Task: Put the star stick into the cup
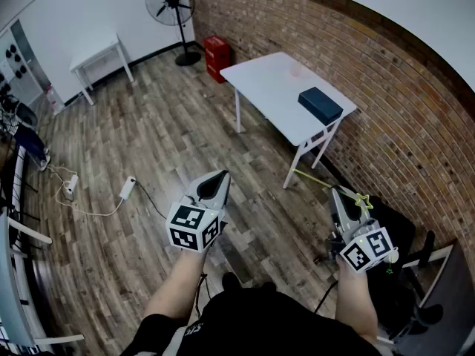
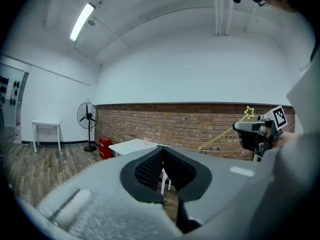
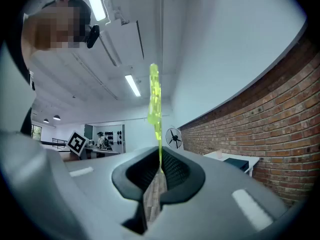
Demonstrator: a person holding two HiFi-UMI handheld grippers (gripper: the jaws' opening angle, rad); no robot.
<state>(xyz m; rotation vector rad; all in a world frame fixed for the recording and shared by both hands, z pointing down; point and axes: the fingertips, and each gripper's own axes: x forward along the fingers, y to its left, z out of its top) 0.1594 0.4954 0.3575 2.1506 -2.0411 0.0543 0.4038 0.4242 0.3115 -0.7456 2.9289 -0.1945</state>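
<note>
right gripper (image 3: 159, 170): clamps star stick (image 3: 155, 99) | cup (image 1: 295, 70): on table (image 1: 260, 81)

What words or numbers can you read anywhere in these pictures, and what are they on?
No words or numbers can be read anywhere.
Cubes on the left gripper and the right gripper: black-and-white square patterns, not letters.
The red crate: any print is too small to read.
The dark box and the star stick: no writing shows.
</note>
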